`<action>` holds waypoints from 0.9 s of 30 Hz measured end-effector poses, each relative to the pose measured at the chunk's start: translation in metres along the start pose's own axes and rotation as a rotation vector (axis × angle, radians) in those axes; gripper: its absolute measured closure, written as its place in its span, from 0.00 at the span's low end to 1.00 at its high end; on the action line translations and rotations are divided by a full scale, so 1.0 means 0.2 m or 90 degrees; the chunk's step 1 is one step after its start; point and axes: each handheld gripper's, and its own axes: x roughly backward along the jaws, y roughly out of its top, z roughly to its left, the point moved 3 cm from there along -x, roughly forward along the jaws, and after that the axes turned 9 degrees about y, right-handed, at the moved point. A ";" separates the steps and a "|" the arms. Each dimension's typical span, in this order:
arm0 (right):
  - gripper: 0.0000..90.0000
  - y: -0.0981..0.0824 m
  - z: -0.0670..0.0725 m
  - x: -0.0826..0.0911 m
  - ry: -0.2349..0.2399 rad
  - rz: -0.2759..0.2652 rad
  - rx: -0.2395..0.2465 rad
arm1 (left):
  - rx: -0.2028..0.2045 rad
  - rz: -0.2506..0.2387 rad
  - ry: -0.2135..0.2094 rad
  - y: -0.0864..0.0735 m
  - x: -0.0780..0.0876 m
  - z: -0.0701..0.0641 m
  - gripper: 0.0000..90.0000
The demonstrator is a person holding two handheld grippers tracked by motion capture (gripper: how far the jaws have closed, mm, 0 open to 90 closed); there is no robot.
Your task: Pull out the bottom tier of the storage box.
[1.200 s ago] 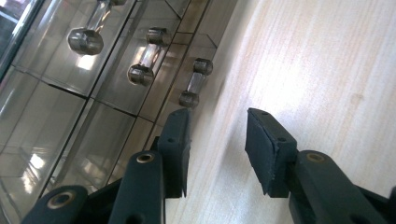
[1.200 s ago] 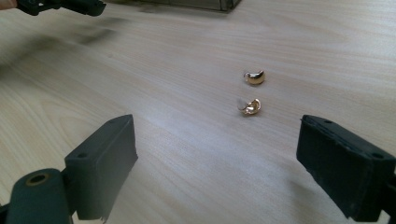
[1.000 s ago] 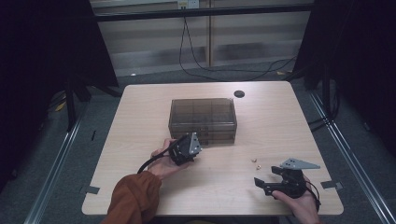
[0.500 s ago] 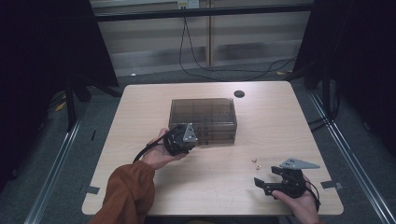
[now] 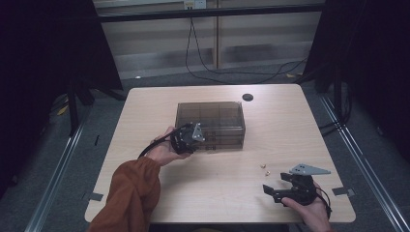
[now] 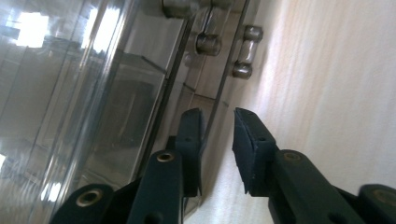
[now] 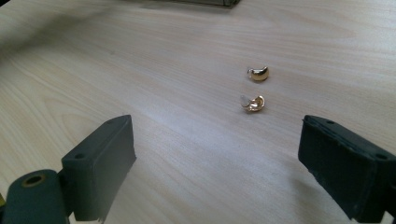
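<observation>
Wooden table [image 5: 145, 121]: smoky clear box [image 5: 212, 113], two gold earrings [image 5: 264, 167], black disc [image 5: 248, 97].

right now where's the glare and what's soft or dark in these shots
High view: table lit, surroundings nearly black. Left gripper view: bright glare patches on the smoky clear box, its handle knobs soft, the nearest jaw parts blurred. Right gripper view: two gold earrings fairly sharp with small glints, jaws slightly blurred, top left corner shadowed.

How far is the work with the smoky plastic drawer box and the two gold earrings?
Nothing looks stored yet: both gold earrings lie on the table before the open right gripper. In hand: the left gripper, its jaws just closing, has reached the drawer box front near a knob, not gripping. Left: opening a drawer, putting the earrings in.
</observation>
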 end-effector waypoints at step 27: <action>0.10 0.00 0.00 0.00 0.004 0.004 0.004 | -0.022 0.050 -0.008 0.04 -0.07 -0.01 0.92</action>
